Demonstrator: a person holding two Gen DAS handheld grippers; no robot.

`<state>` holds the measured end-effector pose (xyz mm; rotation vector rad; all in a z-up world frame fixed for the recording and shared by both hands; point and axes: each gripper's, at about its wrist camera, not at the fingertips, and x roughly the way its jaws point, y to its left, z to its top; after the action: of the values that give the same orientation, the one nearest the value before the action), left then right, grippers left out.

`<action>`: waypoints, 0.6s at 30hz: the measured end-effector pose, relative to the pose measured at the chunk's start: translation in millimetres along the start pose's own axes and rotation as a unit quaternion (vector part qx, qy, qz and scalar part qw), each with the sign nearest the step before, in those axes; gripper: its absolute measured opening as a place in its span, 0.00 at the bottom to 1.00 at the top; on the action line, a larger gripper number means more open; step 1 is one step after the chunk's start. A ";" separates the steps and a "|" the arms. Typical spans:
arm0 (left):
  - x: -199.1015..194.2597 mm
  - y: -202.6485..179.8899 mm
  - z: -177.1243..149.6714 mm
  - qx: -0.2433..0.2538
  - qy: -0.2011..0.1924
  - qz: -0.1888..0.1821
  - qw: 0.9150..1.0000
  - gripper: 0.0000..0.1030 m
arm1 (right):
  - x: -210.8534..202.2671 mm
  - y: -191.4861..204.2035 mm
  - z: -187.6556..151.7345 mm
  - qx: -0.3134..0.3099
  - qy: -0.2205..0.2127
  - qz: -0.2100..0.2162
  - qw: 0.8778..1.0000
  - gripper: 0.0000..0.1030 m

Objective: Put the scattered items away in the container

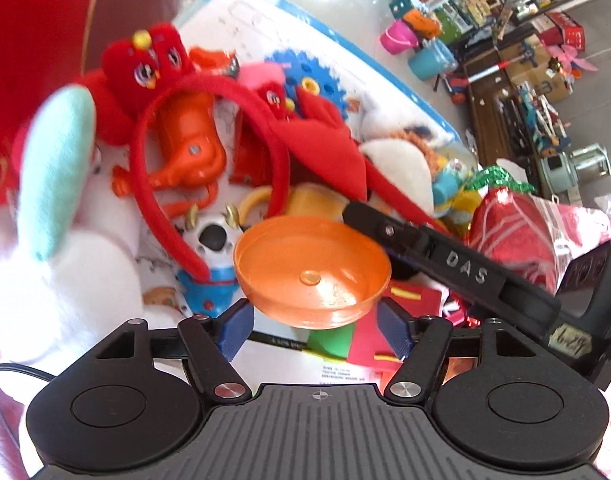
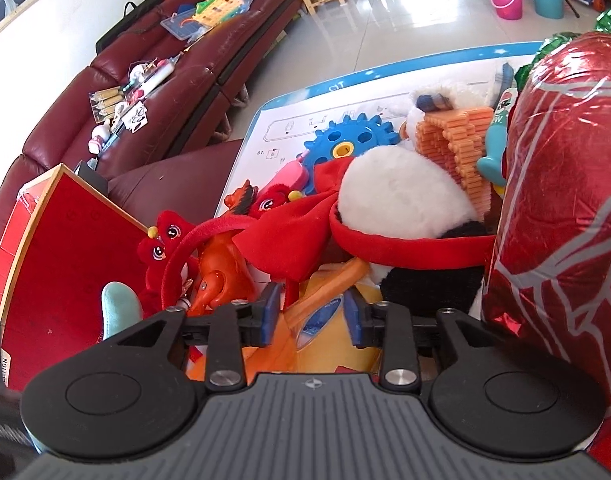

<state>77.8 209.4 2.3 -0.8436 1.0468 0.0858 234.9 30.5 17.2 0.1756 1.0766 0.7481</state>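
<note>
The left gripper (image 1: 313, 318) is clamping a shallow, glossy orange plastic dish (image 1: 311, 270) between its blue ribbed pads (image 1: 393, 326), the dish sitting tilted with its smooth hollow facing up. Just past its far rim, the black finger of the right gripper (image 1: 445, 256), embossed with raised letters, is crossing in from the right. Beyond the dish, a fuzzy red headband (image 1: 209, 160) is arching over a hard orange plastic toy (image 1: 189, 148), and a plush white toy with a mint felt ear (image 1: 53, 168) is crowding the left side.

The right gripper (image 2: 311, 312) is standing partly open, its flat blue pads (image 2: 271, 312) either side of a curved orange plastic strip (image 2: 325, 292) without clearly touching it. Just behind, a fluffy black-and-white plush (image 2: 401, 200) is lying wrapped in red felt cloth (image 2: 289, 236), with a toothed blue gear (image 2: 349, 140) and a ribbed orange block (image 2: 461, 140) further back. A crinkled red foil bundle (image 2: 561, 200) is bulging on the right. The whole heap is resting on a blue-edged white sheet (image 2: 289, 116), beside a red box (image 2: 53, 240) with a gold rim on a maroon leather sofa (image 2: 165, 92).
</note>
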 end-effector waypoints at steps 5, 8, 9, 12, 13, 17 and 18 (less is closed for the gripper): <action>-11.9 5.9 14.5 0.001 -0.044 0.027 0.999 0.79 | 3.8 1.6 -5.8 -0.013 0.010 -0.012 1.000 0.47; -9.7 13.7 27.8 -0.002 -0.048 0.037 0.998 0.79 | 6.9 1.4 -10.1 -0.014 0.018 -0.016 1.000 0.47; -9.5 15.8 29.7 -0.002 -0.048 0.046 0.998 0.79 | 7.8 1.4 -11.0 -0.016 0.021 -0.021 0.999 0.47; -8.9 14.6 25.3 0.018 -0.032 0.074 0.997 0.78 | 8.0 0.3 -11.9 -0.016 0.022 -0.024 0.999 0.47; -8.2 11.7 21.9 0.033 -0.029 0.089 0.995 0.78 | 7.8 0.2 -11.9 -0.017 0.022 -0.026 0.999 0.47; -1.6 5.3 9.6 0.073 -0.023 0.118 0.990 0.74 | 7.1 1.6 -12.1 -0.020 0.022 -0.025 0.999 0.46; 0.9 4.5 7.9 0.076 -0.021 0.122 0.989 0.72 | 6.8 2.4 -12.5 -0.022 0.022 -0.028 0.999 0.46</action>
<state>82.0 217.3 0.8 -0.5711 1.0992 0.2252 224.9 33.9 7.3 0.0917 1.1011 0.7279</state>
